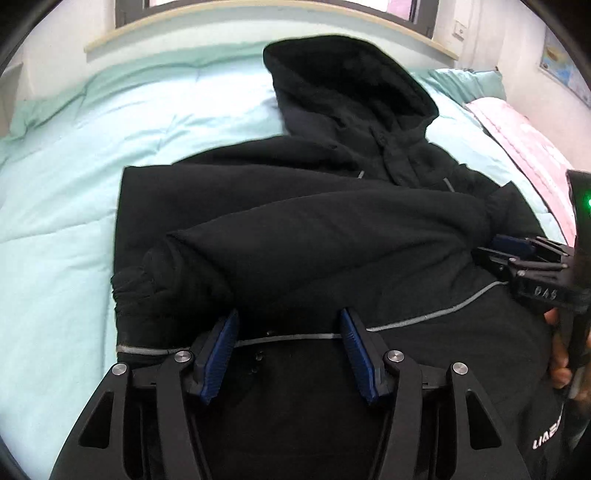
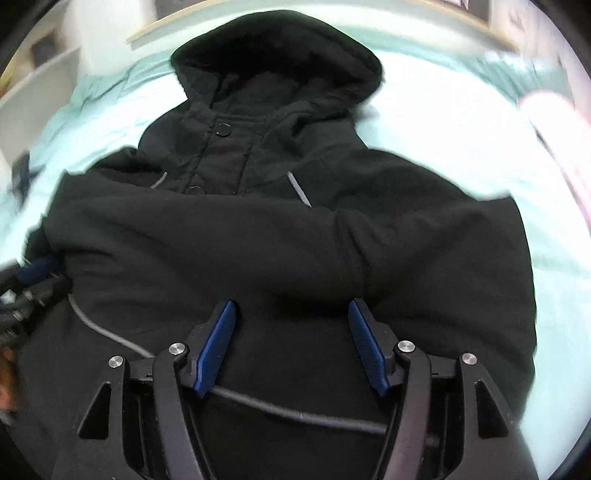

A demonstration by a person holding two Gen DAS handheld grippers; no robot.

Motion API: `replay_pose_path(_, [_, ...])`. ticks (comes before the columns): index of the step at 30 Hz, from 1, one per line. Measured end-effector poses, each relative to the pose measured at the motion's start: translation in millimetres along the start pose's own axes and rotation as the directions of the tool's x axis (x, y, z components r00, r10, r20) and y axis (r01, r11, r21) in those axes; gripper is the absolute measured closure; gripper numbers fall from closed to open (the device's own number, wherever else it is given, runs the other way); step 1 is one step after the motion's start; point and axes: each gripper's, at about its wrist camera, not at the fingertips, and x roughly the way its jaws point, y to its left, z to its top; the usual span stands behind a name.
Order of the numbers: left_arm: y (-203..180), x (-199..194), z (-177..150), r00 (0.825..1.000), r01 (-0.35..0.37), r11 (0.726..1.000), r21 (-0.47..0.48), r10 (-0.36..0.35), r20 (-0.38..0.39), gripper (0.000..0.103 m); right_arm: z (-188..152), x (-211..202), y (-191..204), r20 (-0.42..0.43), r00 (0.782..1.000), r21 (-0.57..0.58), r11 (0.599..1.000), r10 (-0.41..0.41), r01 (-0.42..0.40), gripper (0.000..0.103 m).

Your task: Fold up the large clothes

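Observation:
A black hooded jacket [image 1: 332, 221] lies face up on the mint quilt [image 1: 110, 147], hood [image 2: 277, 59] pointing away from me. One sleeve [image 1: 295, 236] is folded across the chest, its cuff at the left. Grey piping [image 2: 295, 413] runs across the lower body. My left gripper [image 1: 289, 314] hovers open over the jacket's lower front, with nothing pinched between its blue pads [image 1: 218, 358]. My right gripper [image 2: 291, 303] is open too, just below the folded sleeve [image 2: 258, 251], and also appears at the jacket's right edge [image 1: 524, 258]. The left gripper [image 2: 33, 273] shows at the jacket's left side.
A pink blanket [image 1: 524, 147] lies on the bed's right side, with a mint pillow [image 1: 465, 81] behind it. A pale headboard ledge [image 1: 221, 29] and a window run along the far edge. A hand [image 1: 557, 358] grips the right tool.

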Motion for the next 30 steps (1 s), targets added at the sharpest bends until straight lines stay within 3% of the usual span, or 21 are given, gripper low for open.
replay_pose_path(3, [4,-28,-8,0.999,0.051,0.997,-0.055,-0.051,-0.004,0.044,-18,-51,-11,0.02,0.988,0.103,0.982,0.155,-0.156,0.038])
replay_pose_path(5, [5,-57,-20,0.996,0.094,0.993,-0.078,-0.094,-0.004,0.044,-38,-89,-13,0.074,0.991,0.07,0.99,0.114,-0.119,0.036])
replay_pose_path(8, [-1,-85,-36,0.989,0.141,0.987,-0.084,-0.136,0.061,0.044,-64,-111,-12,0.102,0.994,0.029,0.999,0.036,-0.04,0.026])
replay_pose_path(10, [2,-73,-47,0.997,0.071,0.989,-0.127,-0.066,0.045,0.044,-80,-97,-16,0.077,0.997,0.01,1.0,0.008,-0.008,0.025])
replay_pose_path(11, [5,-56,-51,0.997,0.07,0.986,-0.151,-0.067,0.025,0.044,-93,-84,-18,0.069,0.998,-0.013,1.0,-0.004,0.005,0.025])
replay_pose_path(12, [12,-36,-60,0.995,0.102,0.979,-0.176,-0.101,0.016,0.044,-109,-70,-17,0.098,0.995,-0.061,0.998,-0.013,0.019,0.023])
replay_pose_path(13, [19,-23,-68,0.989,0.147,0.969,-0.196,-0.14,0.051,0.044,-126,-62,-16,0.18,0.984,-0.096,0.995,0.008,0.01,0.022])
replay_pose_path(16, [23,-31,-78,0.98,0.17,0.966,-0.194,-0.145,0.136,0.044,-124,-59,-27,0.192,0.981,-0.033,0.999,0.026,-0.02,0.022])
replay_pose_path(19, [15,-33,-80,0.984,0.127,0.979,-0.159,-0.105,0.142,0.044,-124,-58,-23,0.187,0.982,-0.051,0.999,0.002,0.008,0.022])
replay_pose_path(26, [17,-40,-81,0.981,0.134,0.978,-0.161,-0.108,0.16,0.044,-125,-59,-16,0.212,0.976,-0.06,0.997,-0.041,0.055,0.021])
replay_pose_path(30, [14,-48,-88,0.979,0.112,0.982,-0.152,-0.083,0.185,0.044,-134,-68,-9,0.257,0.961,-0.049,0.991,-0.104,0.121,0.021])
